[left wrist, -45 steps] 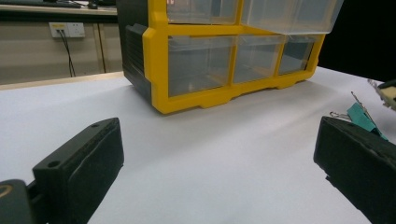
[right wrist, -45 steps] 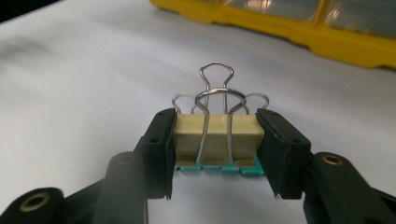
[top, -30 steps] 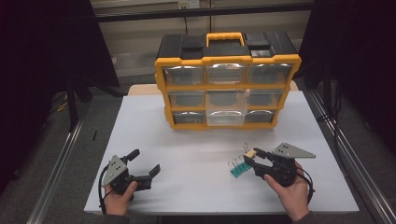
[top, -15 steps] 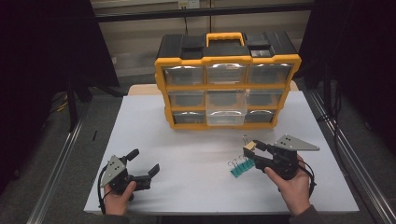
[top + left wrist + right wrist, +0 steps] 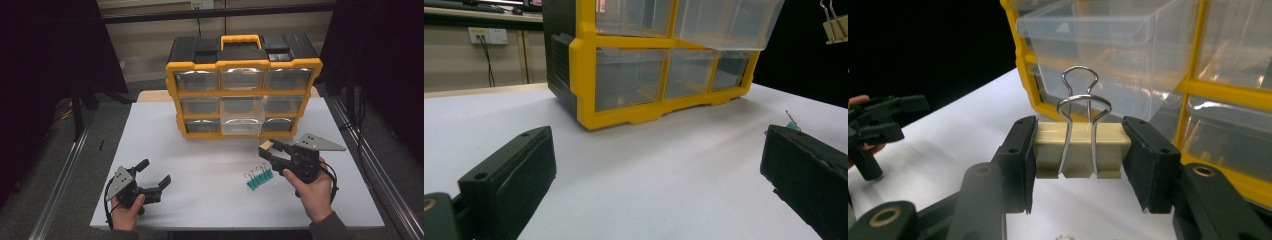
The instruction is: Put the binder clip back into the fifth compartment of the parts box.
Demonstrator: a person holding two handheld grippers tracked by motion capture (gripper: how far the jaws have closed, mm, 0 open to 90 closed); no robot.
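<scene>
My right gripper [image 5: 266, 150] [image 5: 1079, 150] is shut on a cream binder clip [image 5: 1079, 148] [image 5: 266, 145] and holds it above the table, just in front of the yellow and black drawer cabinet [image 5: 243, 85]. The cabinet's middle clear drawer [image 5: 242, 112] [image 5: 1088, 35] is pulled out, close ahead of the clip. Several teal binder clips [image 5: 259, 178] lie on the white table below and left of that gripper. My left gripper [image 5: 155, 176] rests open near the front left of the table, nothing between its jaws. The cream clip [image 5: 836, 27] hangs at the top right of the left gripper view.
The white table [image 5: 200, 165] ends in metal rails [image 5: 65, 170] on both sides. The cabinet stands at the back centre; its other drawers [image 5: 197, 80] are pushed in. Dark floor and a wall lie beyond.
My right gripper has risen and moved forward and right with the cream clip, away from the teal clips and toward the open drawer. The left gripper has stayed put.
</scene>
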